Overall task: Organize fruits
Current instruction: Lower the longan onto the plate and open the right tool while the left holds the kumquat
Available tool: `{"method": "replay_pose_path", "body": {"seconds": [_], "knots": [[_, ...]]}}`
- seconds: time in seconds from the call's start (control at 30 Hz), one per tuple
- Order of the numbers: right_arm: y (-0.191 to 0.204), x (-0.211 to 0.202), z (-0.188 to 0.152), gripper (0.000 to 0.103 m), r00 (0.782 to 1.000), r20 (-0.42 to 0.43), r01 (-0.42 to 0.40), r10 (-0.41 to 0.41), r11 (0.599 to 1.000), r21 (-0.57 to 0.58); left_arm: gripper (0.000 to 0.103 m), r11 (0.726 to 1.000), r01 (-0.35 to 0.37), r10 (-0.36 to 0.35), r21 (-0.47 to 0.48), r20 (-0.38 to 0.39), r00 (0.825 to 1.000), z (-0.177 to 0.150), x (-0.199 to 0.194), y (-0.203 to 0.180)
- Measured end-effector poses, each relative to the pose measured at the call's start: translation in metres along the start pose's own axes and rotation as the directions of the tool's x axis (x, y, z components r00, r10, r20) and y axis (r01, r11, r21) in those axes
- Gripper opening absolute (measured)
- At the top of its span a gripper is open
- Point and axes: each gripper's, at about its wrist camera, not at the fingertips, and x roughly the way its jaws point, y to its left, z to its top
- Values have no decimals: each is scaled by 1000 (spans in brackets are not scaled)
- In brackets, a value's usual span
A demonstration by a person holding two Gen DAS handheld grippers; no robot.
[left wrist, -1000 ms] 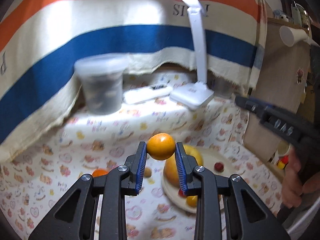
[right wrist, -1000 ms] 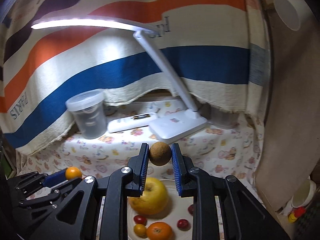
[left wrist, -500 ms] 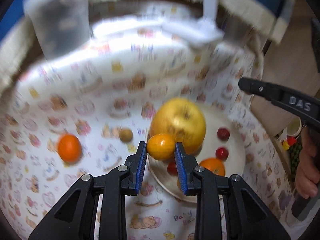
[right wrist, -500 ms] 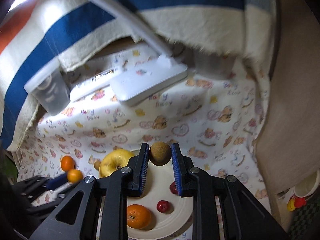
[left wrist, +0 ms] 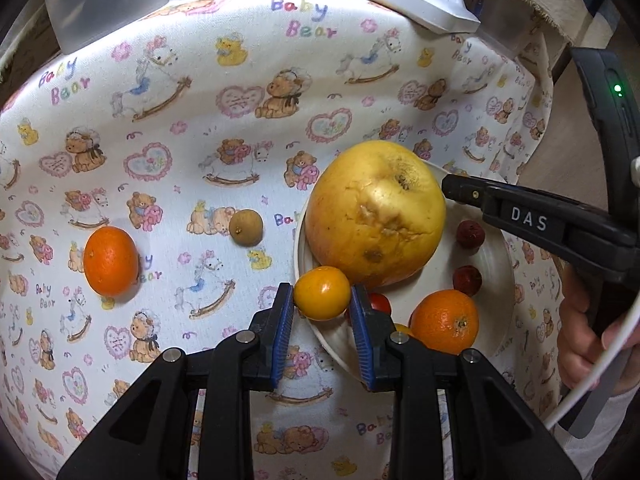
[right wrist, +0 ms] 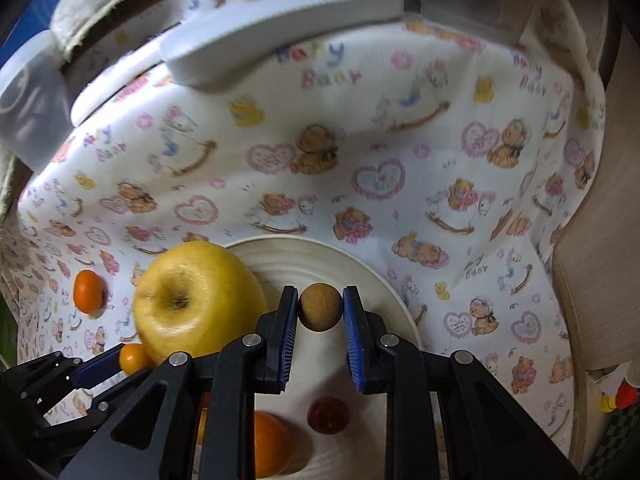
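Two fruits hang over the plate [right wrist: 400, 296]: the left tongs [left wrist: 322, 310] clench a small orange [left wrist: 322, 292], the right tongs [right wrist: 320, 316] a brown fruit [right wrist: 321, 307]. Next, likely release each onto bare plate; the big yellow apple [left wrist: 376, 212] crowds it. Another orange [left wrist: 110, 260] waits on the desk [left wrist: 200, 100]

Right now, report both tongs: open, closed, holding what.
Left tongs: closed on a small yellow-orange fruit, by the plate rim.
Right tongs: closed on a small brown round fruit, above the plate.
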Motion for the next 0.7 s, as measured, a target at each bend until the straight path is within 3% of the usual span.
{"method": "replay_pose_path", "body": {"seconds": [0.33,0.47,0.7], "knots": [[-4,11,0,24,1000,-20,6,-6,1000,4,28,1000,-13,13,20,5,1000,1,4,-7],[-3,12,1,24,999,-15,28,-28,1000,5,49,999,-26,25,25,28,999,1,-1,-5],[-10,2,4,29,1000,1,23,-23,999,27,57,999,-45,44,26,68,997,5,-13,0]]}}
